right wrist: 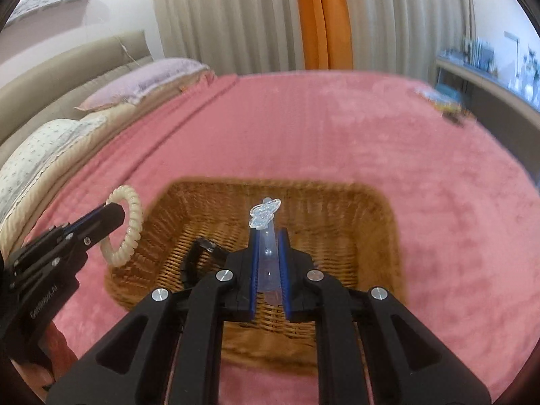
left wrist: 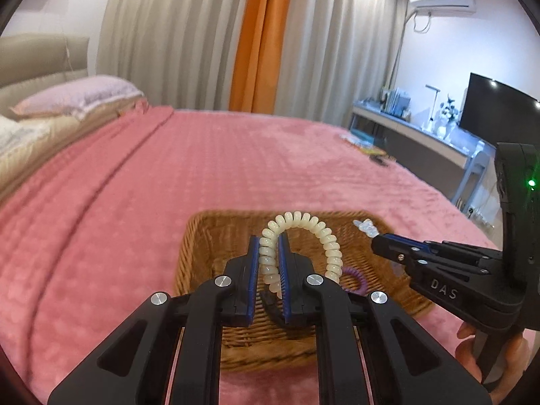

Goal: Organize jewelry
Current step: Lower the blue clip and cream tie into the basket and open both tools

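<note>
The left claw (left wrist: 270,246) is black with blue pads, and the coil hair tie (left wrist: 303,233) between them is cream and glossy. The right claw (right wrist: 269,236) has the same black body and blue pads; the hair clip (right wrist: 265,214) at its tip is clear with a pale blue tint. Below both claws the basket (right wrist: 371,222) is honey-brown woven wicker, and a purple coil tie (left wrist: 354,281) lies inside it. Beyond the claws the bed's blanket (left wrist: 202,168) is rose pink with a quilted dot pattern.
</note>
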`<state>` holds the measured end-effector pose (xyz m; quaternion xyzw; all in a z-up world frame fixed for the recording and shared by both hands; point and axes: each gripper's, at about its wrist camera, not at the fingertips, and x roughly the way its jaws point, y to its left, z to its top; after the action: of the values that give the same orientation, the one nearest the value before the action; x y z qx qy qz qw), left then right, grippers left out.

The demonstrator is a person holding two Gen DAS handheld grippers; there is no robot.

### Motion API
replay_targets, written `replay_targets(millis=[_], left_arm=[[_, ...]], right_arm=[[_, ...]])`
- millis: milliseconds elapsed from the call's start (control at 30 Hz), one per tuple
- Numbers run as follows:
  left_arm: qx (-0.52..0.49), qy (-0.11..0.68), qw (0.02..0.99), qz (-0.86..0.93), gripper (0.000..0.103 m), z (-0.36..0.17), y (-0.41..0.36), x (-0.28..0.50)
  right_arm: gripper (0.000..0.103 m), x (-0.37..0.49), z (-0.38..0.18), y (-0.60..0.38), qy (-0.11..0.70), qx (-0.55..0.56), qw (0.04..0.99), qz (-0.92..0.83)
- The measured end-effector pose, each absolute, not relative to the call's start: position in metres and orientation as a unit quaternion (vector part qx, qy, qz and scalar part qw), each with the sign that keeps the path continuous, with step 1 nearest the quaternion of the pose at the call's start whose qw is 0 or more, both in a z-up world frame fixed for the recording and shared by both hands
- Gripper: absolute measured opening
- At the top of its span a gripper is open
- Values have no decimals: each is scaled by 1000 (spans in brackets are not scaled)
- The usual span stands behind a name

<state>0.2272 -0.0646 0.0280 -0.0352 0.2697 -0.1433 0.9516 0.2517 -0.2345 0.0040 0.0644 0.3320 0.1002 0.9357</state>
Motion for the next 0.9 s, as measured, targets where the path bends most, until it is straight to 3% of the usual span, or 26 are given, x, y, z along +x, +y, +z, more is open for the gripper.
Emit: replay_targets(millis=[400, 533, 900], left_arm=[[-15, 311, 940, -142, 11, -13, -68, 239], [-27, 301, 942, -147, 31, -8, -64, 232], [-60, 273, 941, -191, 33, 35, -47, 174]], right_arm=[[10, 269, -38, -248, 371, 96, 918, 105], [16, 267, -38, -247, 375, 99, 915, 110], [16, 206, -3, -252, 335, 93, 930, 117]])
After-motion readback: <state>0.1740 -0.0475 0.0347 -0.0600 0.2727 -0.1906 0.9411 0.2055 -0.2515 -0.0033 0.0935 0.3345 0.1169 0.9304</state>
